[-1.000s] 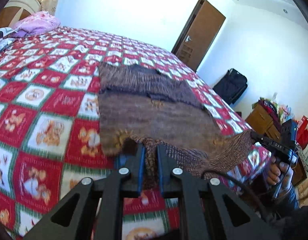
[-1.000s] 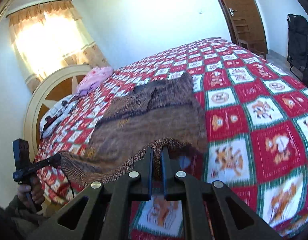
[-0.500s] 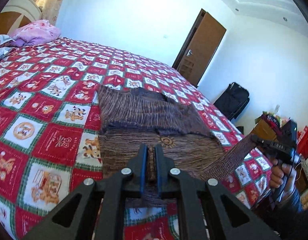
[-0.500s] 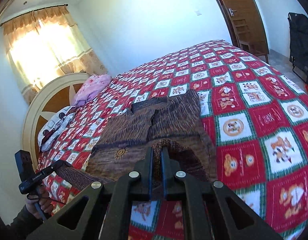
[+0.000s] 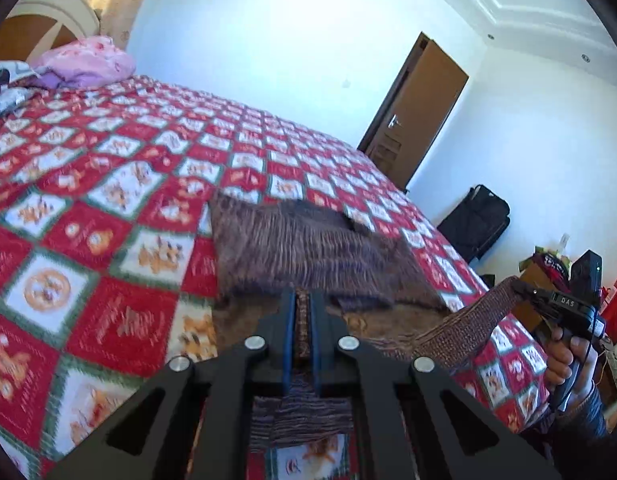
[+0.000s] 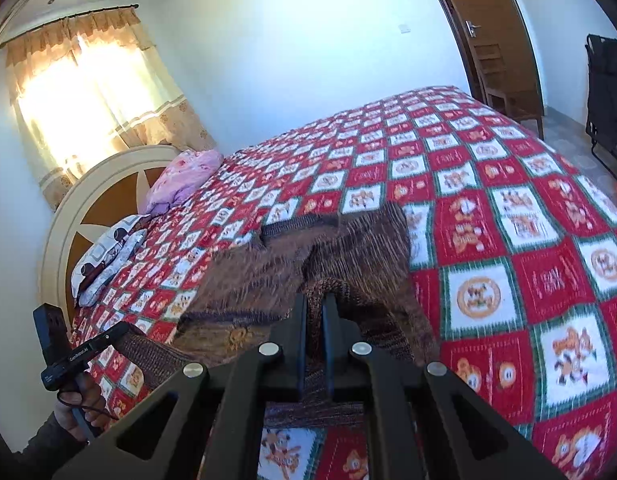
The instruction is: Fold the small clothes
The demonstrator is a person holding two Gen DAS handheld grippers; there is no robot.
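On the bed [image 5: 108, 208], both tongs [image 5: 303, 300] [image 6: 314, 304] clamped on brown garment [image 5: 308, 248], hem carried farther forward

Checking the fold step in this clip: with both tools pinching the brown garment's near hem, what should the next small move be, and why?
Probably carry the hem further toward the far edge, then lower it. Both the left tool and the right tool are shut on the brown striped knit garment, whose near edge hangs lifted above the red checked quilt, the fold only partly over.
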